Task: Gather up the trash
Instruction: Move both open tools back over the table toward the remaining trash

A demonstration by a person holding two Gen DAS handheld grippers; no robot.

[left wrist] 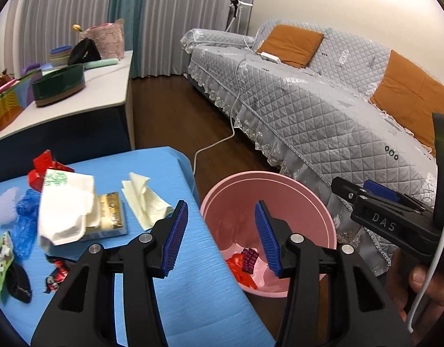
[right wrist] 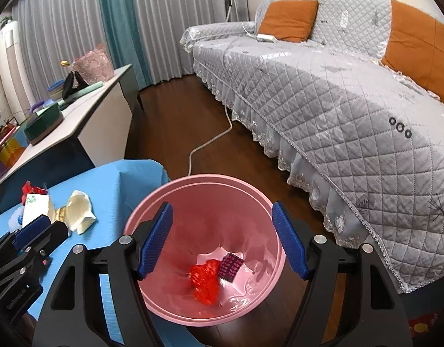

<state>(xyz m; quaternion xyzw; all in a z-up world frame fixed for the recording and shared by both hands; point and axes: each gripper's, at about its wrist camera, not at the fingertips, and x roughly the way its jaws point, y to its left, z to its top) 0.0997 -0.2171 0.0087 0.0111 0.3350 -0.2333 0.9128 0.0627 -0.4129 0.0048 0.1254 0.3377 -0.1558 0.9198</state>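
On the blue surface (left wrist: 170,179), from the left: a green packet (left wrist: 1,256) at the edge, a black wrapper (left wrist: 18,283), a blue plastic piece (left wrist: 25,219), a red wrapper (left wrist: 45,167) at the far side, a white bag (left wrist: 64,205) lying over a gold box (left wrist: 112,217), and a crumpled tissue (left wrist: 144,202) nearest the surface's right edge. All of these lie loose on the surface.

The left hand-held gripper (left wrist: 222,238) hovers above the surface's right edge and the bin; its jaws are spread wide and hold nothing.

The pink bin (right wrist: 204,190) stands on the wood floor (right wrist: 175,121), just beside the surface. At its bottom lie a red scrap (right wrist: 206,280) and a dark purple wrapper (right wrist: 232,266), touching each other.

The right hand-held gripper (right wrist: 222,240) is positioned directly over the bin's mouth; its jaws are spread wide and empty.

To the right, a grey quilted sofa (right wrist: 337,101) runs along the wall.
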